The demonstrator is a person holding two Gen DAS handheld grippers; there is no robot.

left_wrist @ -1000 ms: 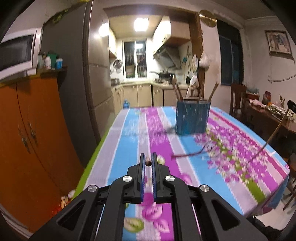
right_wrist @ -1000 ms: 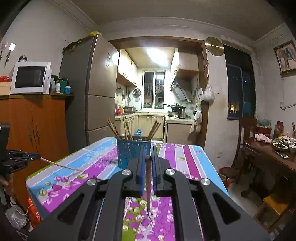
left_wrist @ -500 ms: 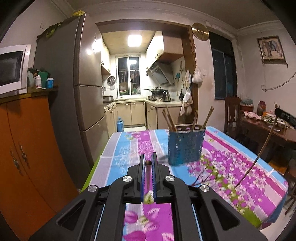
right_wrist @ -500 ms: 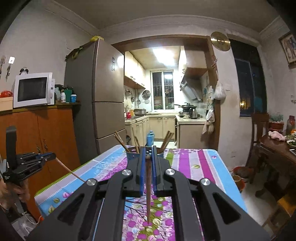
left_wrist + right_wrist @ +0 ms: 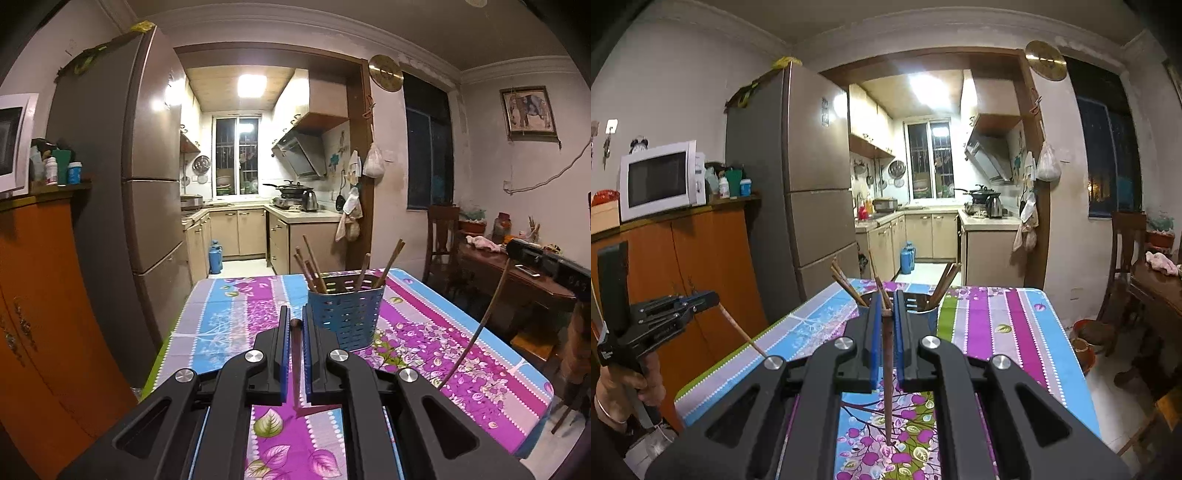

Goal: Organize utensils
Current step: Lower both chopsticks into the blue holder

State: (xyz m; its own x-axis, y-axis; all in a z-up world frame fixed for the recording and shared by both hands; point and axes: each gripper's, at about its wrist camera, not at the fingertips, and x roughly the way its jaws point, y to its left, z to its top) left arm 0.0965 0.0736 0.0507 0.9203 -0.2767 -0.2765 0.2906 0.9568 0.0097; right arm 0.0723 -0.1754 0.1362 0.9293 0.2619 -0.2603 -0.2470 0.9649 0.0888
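A blue perforated utensil holder [image 5: 347, 314] stands on the floral tablecloth [image 5: 424, 350] with several brown chopsticks [image 5: 314, 269] in it. My left gripper [image 5: 294, 323] is shut on a brown chopstick [image 5: 296, 369], held above the table, just left of and before the holder. My right gripper [image 5: 886, 312] is shut on another chopstick [image 5: 888, 384] hanging down, directly in front of the holder [image 5: 932, 314]. The right gripper's chopstick shows in the left wrist view [image 5: 476, 332]. The left gripper [image 5: 709, 297] with its chopstick [image 5: 742, 334] shows in the right wrist view.
An orange cabinet [image 5: 44, 314] and a grey fridge [image 5: 147, 184] stand left of the table. A dark wooden side table [image 5: 517, 273] and a chair [image 5: 441, 240] stand to the right. The kitchen lies beyond the table's far edge.
Both grippers rose and levelled, each still holding its chopstick. The holder now sits closer and lower in the left wrist view and behind the fingers in the right wrist view.
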